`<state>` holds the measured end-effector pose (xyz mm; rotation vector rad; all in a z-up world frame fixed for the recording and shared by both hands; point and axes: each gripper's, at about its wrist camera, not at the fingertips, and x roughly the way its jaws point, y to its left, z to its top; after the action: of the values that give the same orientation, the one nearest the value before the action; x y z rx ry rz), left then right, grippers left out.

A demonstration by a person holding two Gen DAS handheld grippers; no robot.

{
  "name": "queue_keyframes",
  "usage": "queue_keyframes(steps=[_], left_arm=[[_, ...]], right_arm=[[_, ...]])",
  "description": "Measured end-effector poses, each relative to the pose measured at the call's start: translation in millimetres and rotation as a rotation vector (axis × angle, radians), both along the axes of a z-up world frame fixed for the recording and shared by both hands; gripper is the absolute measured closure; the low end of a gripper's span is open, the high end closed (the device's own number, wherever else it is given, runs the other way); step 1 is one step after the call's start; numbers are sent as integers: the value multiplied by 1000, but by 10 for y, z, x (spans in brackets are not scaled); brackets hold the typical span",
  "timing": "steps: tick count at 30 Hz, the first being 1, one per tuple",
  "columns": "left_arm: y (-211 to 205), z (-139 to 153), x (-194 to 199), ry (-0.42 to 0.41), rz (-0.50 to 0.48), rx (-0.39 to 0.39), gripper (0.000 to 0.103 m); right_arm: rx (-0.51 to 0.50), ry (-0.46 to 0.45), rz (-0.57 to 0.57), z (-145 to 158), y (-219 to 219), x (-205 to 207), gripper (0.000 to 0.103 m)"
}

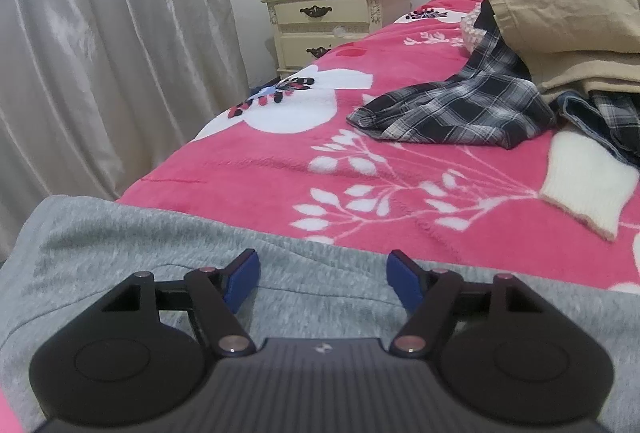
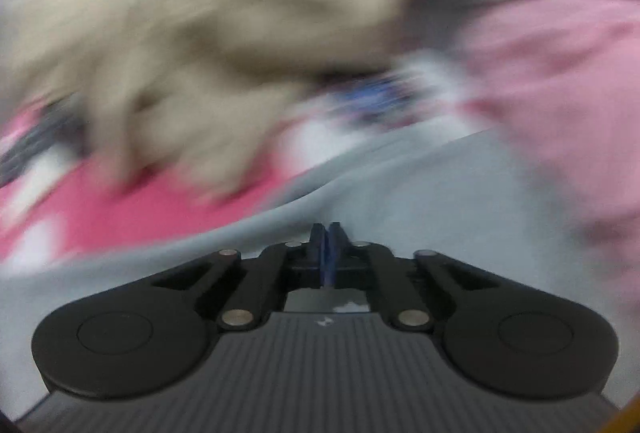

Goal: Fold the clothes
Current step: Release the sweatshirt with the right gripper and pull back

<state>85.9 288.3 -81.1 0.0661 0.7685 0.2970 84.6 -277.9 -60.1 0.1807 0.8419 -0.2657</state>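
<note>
Left wrist view shows our left gripper [image 1: 322, 279] with jaws released, spread wide over the grey garment [image 1: 120, 245] at the near edge of the bed [image 1: 248, 173]; the pads clasp no cloth. Further up lie a plaid shirt [image 1: 452, 109], a white knit piece [image 1: 588, 185] and a khaki pile [image 1: 580, 29].

Right wrist view is heavily smeared. Our right gripper [image 2: 329, 249] has its jaws clenched together above the same grey cloth, and we cannot tell whether any fabric is pinched between the pads.

Risks, in our judgement: if the right jaws closed on nothing, the fold fails and the garment stays flat. If they do hold an edge, a fast pull with the left jaws unclamped could drag the whole garment askew, or off the bed edge. The khaki pile sits close to the right gripper and could be snagged.
</note>
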Motion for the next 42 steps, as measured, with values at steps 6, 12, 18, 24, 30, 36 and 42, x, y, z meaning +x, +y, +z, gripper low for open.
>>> queue_keyframes(steps=[6, 12, 18, 24, 30, 36, 42], left_arm=[[0, 5, -11, 0, -2, 0, 30], [1, 2, -12, -2, -2, -3, 30], [8, 5, -18, -3, -2, -10, 30], [0, -6, -16, -5, -3, -4, 30], [-11, 46, -47, -27, 8, -2, 31], [-97, 216, -173, -153, -96, -63, 31], [-204, 188, -163, -113, -323, -294, 31]], right_arm=[[154, 9, -74, 412, -134, 219, 82], [189, 217, -61, 299, -15, 885, 57], [160, 316, -82, 37, 101, 1114, 102], [148, 131, -250, 24, -59, 986, 103], [319, 28, -101, 382, 118, 678, 99], [85, 125, 552, 636, 1101, 472, 69], [-70, 212, 1018, 525, 1814, 527, 46]])
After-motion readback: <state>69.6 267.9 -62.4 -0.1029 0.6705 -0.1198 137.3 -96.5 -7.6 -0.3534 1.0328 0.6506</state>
